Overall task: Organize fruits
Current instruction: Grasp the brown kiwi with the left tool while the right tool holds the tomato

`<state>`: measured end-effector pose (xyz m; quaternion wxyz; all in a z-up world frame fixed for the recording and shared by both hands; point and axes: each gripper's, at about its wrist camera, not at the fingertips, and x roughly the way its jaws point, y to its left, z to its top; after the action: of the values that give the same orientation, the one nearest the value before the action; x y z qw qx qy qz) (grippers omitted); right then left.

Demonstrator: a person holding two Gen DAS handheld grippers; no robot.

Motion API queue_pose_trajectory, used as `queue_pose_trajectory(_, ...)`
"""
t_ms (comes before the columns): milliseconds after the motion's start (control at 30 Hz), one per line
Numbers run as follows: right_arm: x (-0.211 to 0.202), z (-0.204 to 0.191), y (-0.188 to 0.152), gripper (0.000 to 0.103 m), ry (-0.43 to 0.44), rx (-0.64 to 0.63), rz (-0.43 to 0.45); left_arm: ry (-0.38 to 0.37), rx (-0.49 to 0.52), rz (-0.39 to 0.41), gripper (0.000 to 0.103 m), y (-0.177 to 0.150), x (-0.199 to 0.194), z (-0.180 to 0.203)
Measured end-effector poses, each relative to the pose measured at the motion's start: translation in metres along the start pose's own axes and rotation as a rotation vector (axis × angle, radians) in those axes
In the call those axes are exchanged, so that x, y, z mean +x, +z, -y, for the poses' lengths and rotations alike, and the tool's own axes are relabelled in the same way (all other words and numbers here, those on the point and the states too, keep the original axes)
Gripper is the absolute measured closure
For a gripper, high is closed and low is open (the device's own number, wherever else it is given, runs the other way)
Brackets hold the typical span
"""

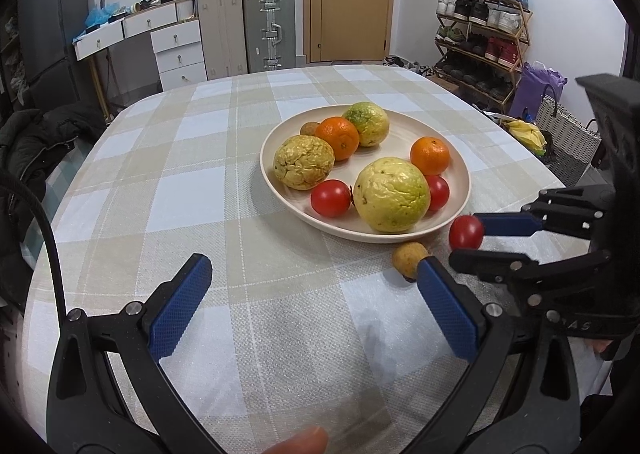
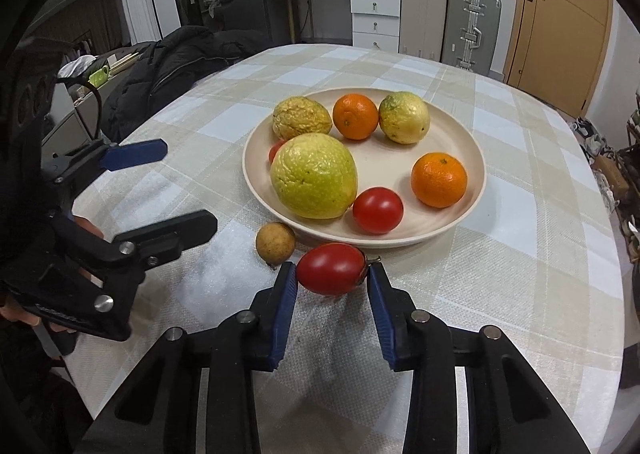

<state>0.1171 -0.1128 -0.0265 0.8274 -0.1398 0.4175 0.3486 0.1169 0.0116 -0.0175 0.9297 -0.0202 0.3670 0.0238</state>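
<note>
We see a cream plate (image 2: pixel 460 221) on the checked table (image 2: pixel 520 274), holding three yellow-green guavas (image 2: pixel 314 175), two oranges (image 2: pixel 439 179), two red tomatoes (image 2: pixel 377 210) and, at its far edge in the left view, a small brown fruit (image 1: pixel 309 128). A third tomato (image 2: pixel 331 269), oval and lying on its side, sits just off the plate's near rim, pinched between the right claw's (image 2: pixel 332 280) blue pads. A brown longan (image 2: pixel 275 243) rests on the cloth just beside it, near the rim.
</note>
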Motion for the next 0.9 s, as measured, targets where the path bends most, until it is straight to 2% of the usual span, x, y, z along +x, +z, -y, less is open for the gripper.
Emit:
queue_pose_trajectory(200, -0.024, 0.01, 0.004, 0.066, -0.013, 0.019, 0.06, -0.027, -0.01, -0.032, 0.001, -0.001, 0.006, 0.004)
queue_pose_trajectory(367, -0.032, 0.022, 0.007, 0.066, -0.026, 0.054, 0.091, -0.034, 0.025, -0.073, 0.001, -0.003, 0.015, 0.016)
queue_pose_trajectory(467, -0.034, 0.026, 0.009, 0.066, -0.031, 0.067, 0.097, -0.063, 0.048, -0.095, 0.005, -0.003, 0.02, 0.023)
queue_pose_trajectory(667, -0.034, 0.027, 0.009, 0.066, -0.034, 0.068, 0.1, -0.092, 0.099, -0.144, 0.034, -0.005, 0.03, 0.037)
queue_pose_trajectory(900, -0.034, 0.026, 0.008, 0.066, -0.032, 0.067, 0.1, -0.131, 0.108, -0.163, 0.054, -0.002, 0.039, 0.049)
